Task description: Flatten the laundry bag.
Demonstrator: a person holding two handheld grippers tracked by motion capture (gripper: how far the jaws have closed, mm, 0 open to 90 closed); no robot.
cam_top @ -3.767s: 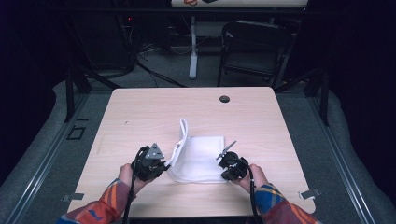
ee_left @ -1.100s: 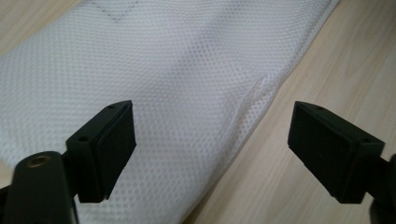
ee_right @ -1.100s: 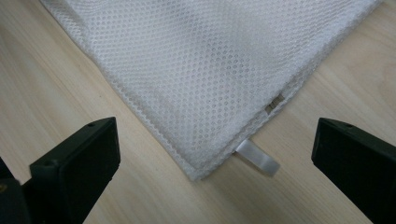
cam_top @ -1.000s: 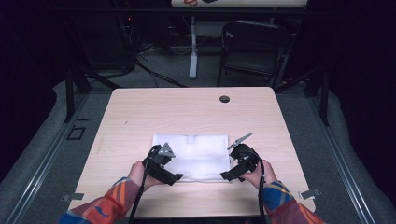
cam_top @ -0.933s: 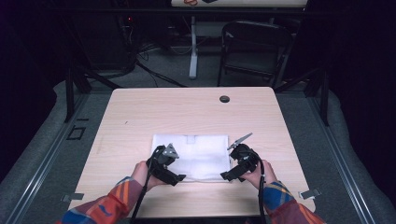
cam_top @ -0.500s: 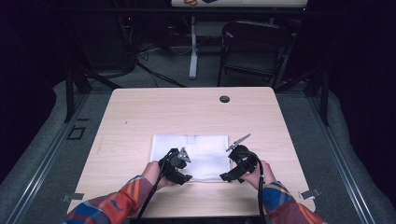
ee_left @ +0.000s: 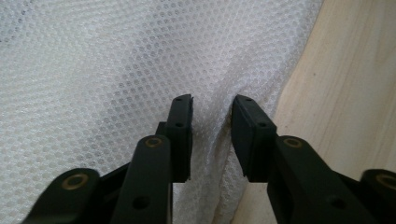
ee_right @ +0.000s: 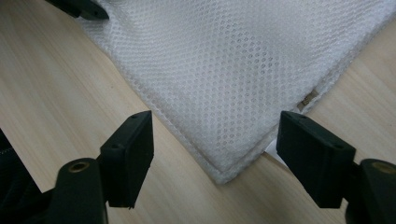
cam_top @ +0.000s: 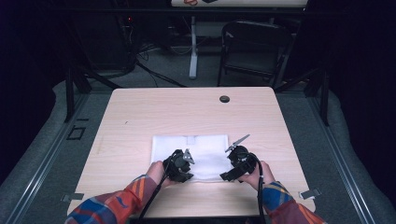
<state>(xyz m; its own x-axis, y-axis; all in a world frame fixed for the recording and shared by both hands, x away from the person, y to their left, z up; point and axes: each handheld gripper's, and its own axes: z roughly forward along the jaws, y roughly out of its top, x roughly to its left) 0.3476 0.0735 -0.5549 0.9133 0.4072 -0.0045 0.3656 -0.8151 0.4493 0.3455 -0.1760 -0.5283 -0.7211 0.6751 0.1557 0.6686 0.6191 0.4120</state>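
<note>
High view: white mesh cloth (cam_top: pixel 191 151) lies flat at the surface's (cam_top: pixel 140 116) 6 o'clock side; left gripper (cam_top: pixel 183 164) on its near edge, right gripper (cam_top: pixel 236 161) at its 4 o'clock corner.
Left gripper view: jaws pinch a raised cloth fold (ee_left: pixel 212 116) (near edge).
Right gripper view: jaws wide apart, straddling the cloth corner (ee_right: pixel 224 170).

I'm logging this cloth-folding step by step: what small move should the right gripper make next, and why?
Probably ease the right gripper forward and close it on the near corner of the white mesh cloth. Its jaws stand wide open with that corner lying flat on the wooden table between them, ungripped, while the left gripper already has a ridge of cloth bunched between its nearly closed jaws.
</note>
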